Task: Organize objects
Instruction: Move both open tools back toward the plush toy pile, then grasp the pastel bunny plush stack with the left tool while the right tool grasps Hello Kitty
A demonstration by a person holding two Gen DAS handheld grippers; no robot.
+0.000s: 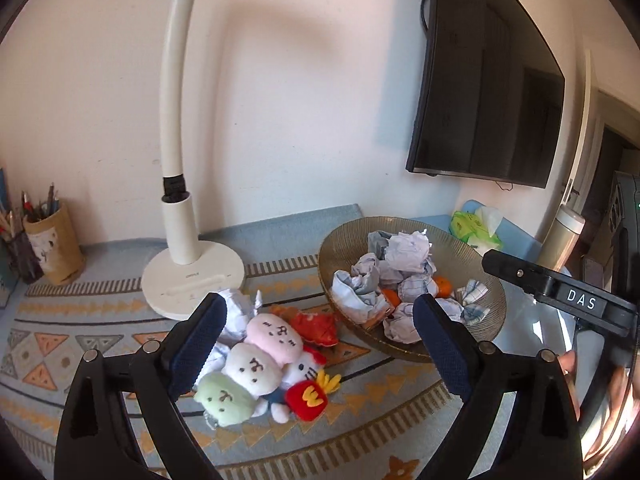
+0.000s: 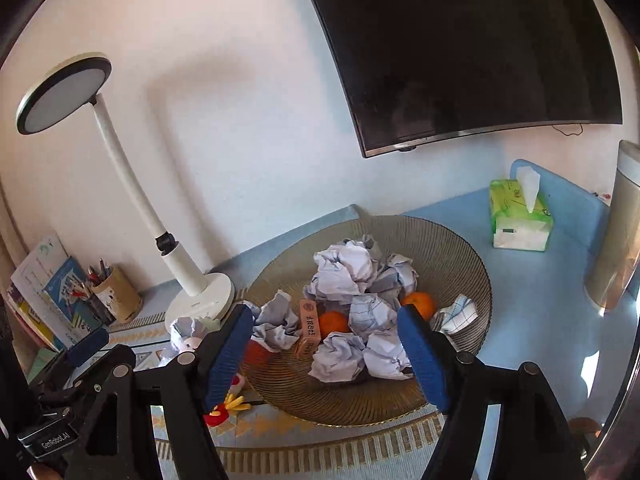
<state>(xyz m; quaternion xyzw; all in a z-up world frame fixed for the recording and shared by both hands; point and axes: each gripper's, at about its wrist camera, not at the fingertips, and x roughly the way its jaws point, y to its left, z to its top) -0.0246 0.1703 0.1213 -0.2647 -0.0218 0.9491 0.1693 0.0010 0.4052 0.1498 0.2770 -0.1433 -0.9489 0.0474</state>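
A: Tabletop check: bowl [image 2: 472, 280] holds crumpled paper balls [image 2: 344, 272]; plush toys [image 1: 256, 368] lie just left of it.
B: Left gripper [image 1: 320, 344] and right gripper [image 2: 326, 352] both wide, empty. Paper's light, crushable; pinch mid-ball.

The left gripper [image 1: 320, 320] hangs with jaws wide and empty above a heap of plush toys [image 1: 264, 368] on a patterned mat [image 1: 80, 344]. Right of the toys, a bowl [image 1: 492, 312] holds crumpled paper [image 1: 404, 256] and oranges [image 1: 444, 286]. A lamp [image 1: 192, 276] stands behind.
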